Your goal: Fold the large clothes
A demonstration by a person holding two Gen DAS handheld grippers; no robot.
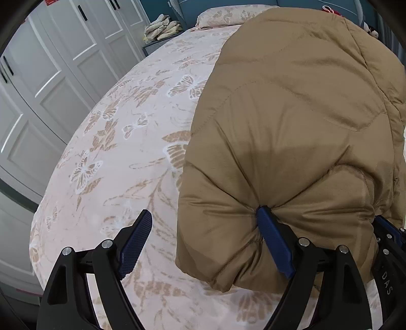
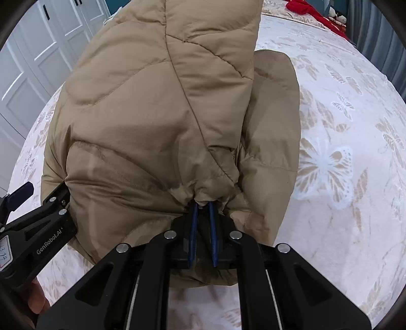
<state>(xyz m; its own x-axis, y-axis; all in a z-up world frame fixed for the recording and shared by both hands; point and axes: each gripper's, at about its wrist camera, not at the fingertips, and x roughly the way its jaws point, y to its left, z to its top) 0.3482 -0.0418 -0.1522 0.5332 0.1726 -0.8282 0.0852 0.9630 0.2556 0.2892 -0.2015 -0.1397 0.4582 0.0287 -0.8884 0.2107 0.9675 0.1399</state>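
A tan quilted puffer jacket (image 1: 291, 114) lies bunched on the bed; it also fills the right wrist view (image 2: 157, 114). My left gripper (image 1: 205, 233) is open: its right finger (image 1: 274, 243) presses into the jacket's near edge, its left finger (image 1: 134, 238) stands free over the bedspread. My right gripper (image 2: 204, 205) is shut on a gathered fold of the jacket's near edge. The left gripper's body shows at the left of the right wrist view (image 2: 38, 228), beside the jacket.
The bed has a pink bedspread with butterfly print (image 1: 121, 157), also in the right wrist view (image 2: 342, 152). White wardrobe doors (image 1: 50, 76) stand to the left. A pillow (image 1: 223, 17) and folded cloths (image 1: 162, 28) lie at the far end. Red fabric (image 2: 312, 12) lies far right.
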